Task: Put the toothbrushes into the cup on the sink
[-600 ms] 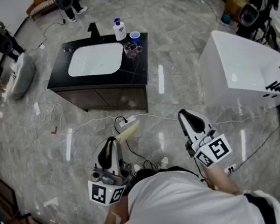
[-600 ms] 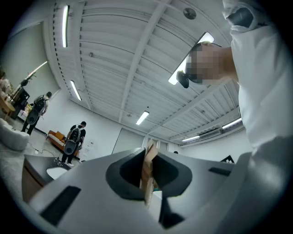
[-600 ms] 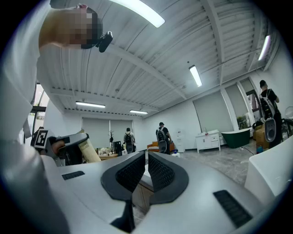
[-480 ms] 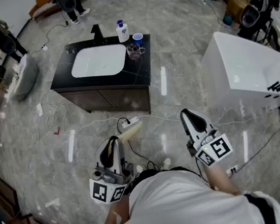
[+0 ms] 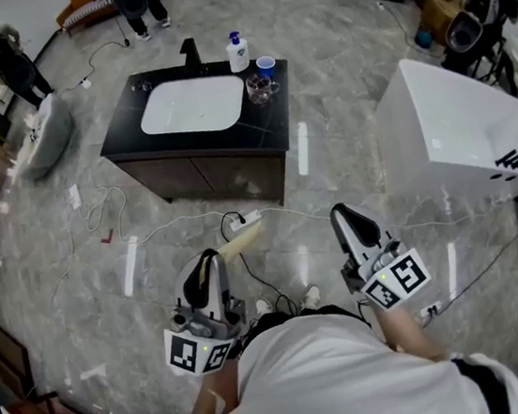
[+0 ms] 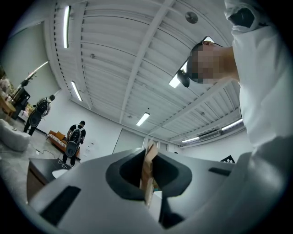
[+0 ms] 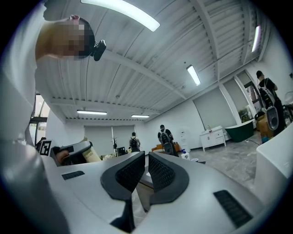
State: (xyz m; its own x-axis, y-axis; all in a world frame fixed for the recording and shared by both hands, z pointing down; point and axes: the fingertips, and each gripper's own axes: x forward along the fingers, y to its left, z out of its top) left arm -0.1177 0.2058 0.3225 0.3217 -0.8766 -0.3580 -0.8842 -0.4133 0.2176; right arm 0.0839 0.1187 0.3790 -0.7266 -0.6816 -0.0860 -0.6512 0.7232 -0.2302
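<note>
The black sink counter (image 5: 185,149) with its white basin (image 5: 192,105) stands a few steps ahead. At its back right corner are a blue cup (image 5: 266,63), a clear glass cup (image 5: 259,87) and a soap bottle (image 5: 238,53). My left gripper (image 5: 212,259) is held low near my body, shut on a flat beige packet (image 5: 242,240) that sticks out forward. The left gripper view shows the packet (image 6: 149,170) edge-on between the pads. My right gripper (image 5: 340,212) has its pads (image 7: 161,172) almost together with nothing between them. I cannot make out a toothbrush itself.
A white bathtub (image 5: 457,132) stands at the right. Cables and a power strip (image 5: 242,221) lie on the grey floor between me and the counter. A black faucet (image 5: 189,51) rises behind the basin. People with backpacks stand at the far side of the room.
The counter has slid a little to the right and down in the head view. Both grippers keep their places before my body, the left still holding the packet.
</note>
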